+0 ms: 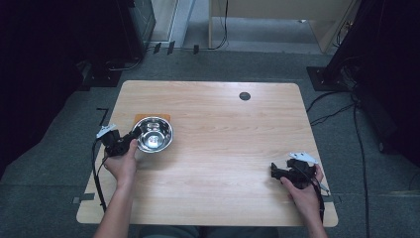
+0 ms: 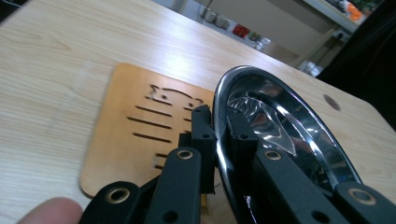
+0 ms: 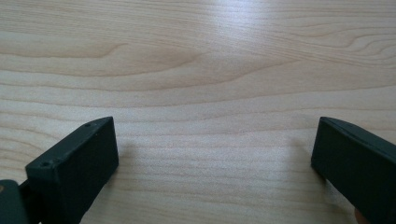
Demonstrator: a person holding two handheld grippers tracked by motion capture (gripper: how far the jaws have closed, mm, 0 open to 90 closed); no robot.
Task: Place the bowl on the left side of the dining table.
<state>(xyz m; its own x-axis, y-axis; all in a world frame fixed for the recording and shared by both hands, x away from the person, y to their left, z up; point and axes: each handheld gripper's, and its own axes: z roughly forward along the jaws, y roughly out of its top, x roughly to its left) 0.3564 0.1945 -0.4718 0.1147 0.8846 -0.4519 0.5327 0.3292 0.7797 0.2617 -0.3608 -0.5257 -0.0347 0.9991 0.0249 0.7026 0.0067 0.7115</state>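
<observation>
high view: my left tongs (image 1: 132, 137) grip the steel bowl (image 1: 154, 134) by its near-left rim, over the orange mat (image 1: 152, 117) at worktop (image 1: 223, 148) left. right tongs (image 1: 275, 171) idle, well apart.
left gripper view: jaws clamp the rim, one inside, one outside; bowl tilted, shiny.
right gripper view: jaws wide apart, nothing between.

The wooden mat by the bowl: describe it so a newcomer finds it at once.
Start at the table's left half, where the left gripper clamps the steel bowl's rim. The wooden mat lies flat, partly beneath that bowl. It alone is orange-brown, square, with cut slots.
</observation>
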